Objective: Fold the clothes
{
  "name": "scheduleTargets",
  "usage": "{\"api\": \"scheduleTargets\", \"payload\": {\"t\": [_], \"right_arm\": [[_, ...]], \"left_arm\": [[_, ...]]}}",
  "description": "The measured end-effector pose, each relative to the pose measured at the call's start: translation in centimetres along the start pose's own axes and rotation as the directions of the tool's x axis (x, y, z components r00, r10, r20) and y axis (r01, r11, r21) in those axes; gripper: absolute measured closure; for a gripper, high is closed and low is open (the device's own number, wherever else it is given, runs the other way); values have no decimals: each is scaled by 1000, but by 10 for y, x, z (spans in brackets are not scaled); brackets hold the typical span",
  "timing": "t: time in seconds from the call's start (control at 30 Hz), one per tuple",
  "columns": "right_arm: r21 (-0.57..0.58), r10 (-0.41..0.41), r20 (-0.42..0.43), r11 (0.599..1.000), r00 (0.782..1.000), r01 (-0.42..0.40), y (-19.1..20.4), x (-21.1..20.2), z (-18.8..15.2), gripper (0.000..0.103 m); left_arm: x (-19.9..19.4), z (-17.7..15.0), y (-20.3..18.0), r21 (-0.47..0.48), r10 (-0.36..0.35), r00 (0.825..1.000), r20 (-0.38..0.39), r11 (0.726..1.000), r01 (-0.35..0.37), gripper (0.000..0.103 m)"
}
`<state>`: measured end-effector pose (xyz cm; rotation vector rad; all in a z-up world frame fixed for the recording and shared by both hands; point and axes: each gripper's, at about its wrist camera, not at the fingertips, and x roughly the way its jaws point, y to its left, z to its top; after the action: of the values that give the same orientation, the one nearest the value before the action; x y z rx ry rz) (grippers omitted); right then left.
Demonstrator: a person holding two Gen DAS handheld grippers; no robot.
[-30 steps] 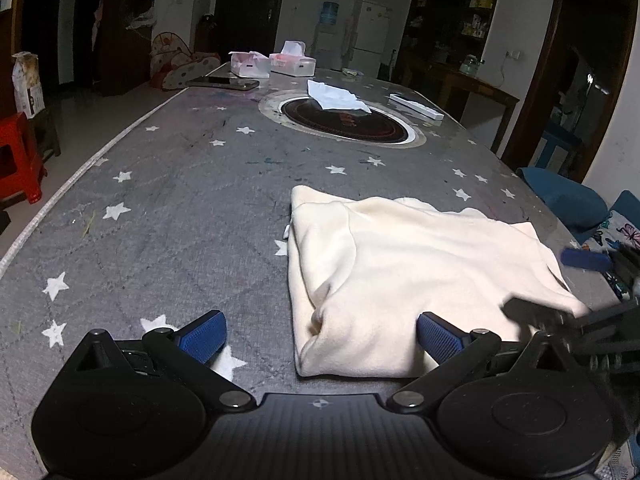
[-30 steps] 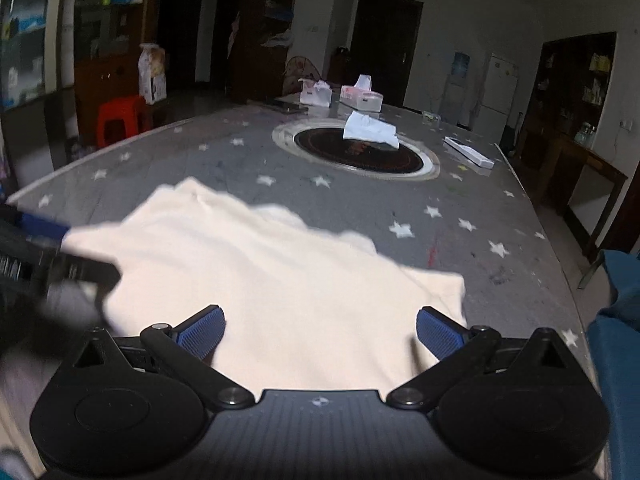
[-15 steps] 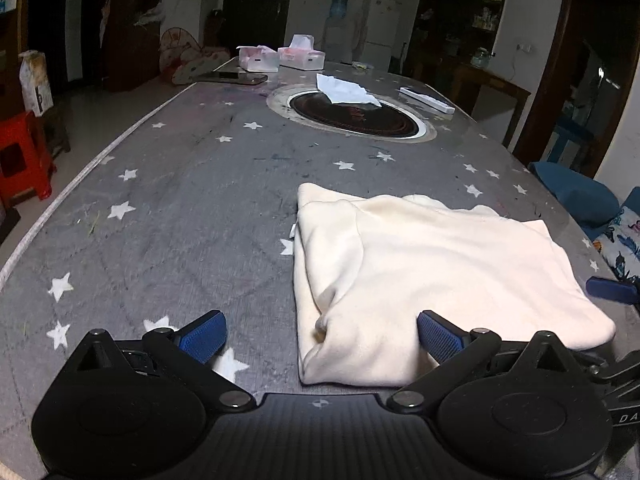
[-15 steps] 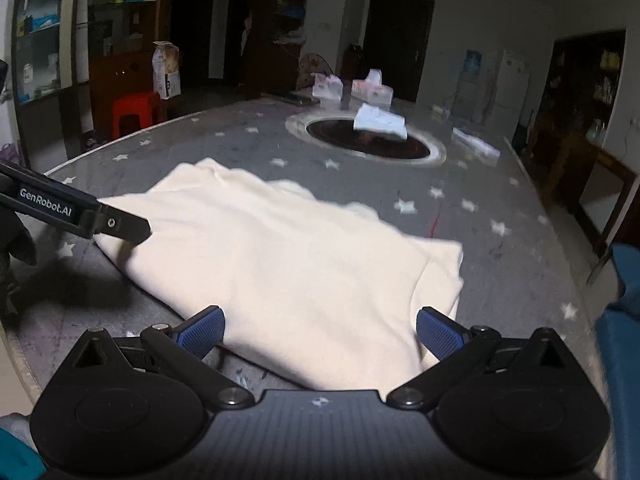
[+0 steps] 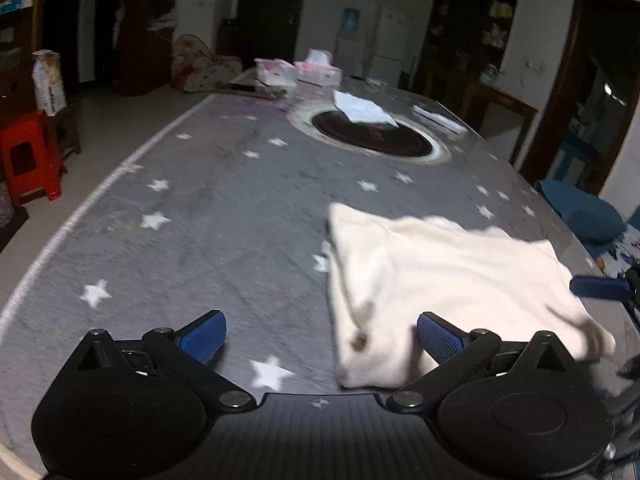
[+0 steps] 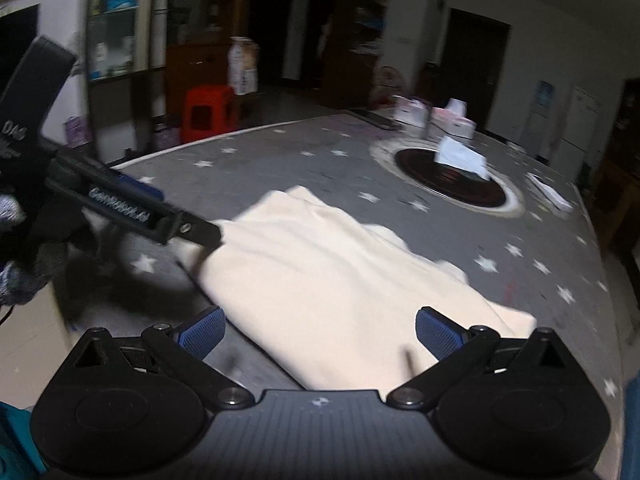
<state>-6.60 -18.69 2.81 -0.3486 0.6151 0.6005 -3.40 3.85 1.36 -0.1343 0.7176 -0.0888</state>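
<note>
A folded cream garment point(image 5: 448, 280) lies flat on a long table point(image 5: 224, 216) covered in a grey cloth printed with white stars. Taking the garment as the landmark: the left tongs point(image 5: 320, 336) hover at its near left corner, spread wide, with one blue-padded finger point(image 5: 438, 338) over the cloth's near edge and the other finger over bare table to the left of the garment; they hold nothing. The right tongs point(image 6: 318, 334) hover at the garment's near right side, also spread wide and empty, with the cream fabric lying between and below the two blue pads. In the right wrist view the left tool's black arm reaches in from the left, its tip at or just above the garment's left corner; blur makes it unclear whether it touches. In the left wrist view, one blue finger of the right tool shows at the garment's right edge. Beyond the garment, farther up the table, is a round dark inset ring point(image 5: 372, 136) with a white tissue point(image 5: 362, 108) lying on its far rim, and past that two tissue boxes point(image 5: 298, 72). To the left of the table, on the floor, stands a red plastic stool point(image 5: 30, 156). Both views are somewhat motion-blurred and the room is dim.
</note>
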Motion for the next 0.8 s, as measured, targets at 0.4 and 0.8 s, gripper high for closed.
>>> {"api": "scheduleTargets", "payload": {"t": [0.4, 0.8], "right_arm": [[-230, 79, -33, 970, 996, -85, 61, 32, 24, 33], [-203, 103, -35, 973, 994, -108, 64, 45, 35, 85]], "left_arm": [[-9, 14, 45, -132, -15, 999, 32, 991, 19, 5], [9, 24, 49, -302, -176, 984, -21, 940, 161, 10]]}}
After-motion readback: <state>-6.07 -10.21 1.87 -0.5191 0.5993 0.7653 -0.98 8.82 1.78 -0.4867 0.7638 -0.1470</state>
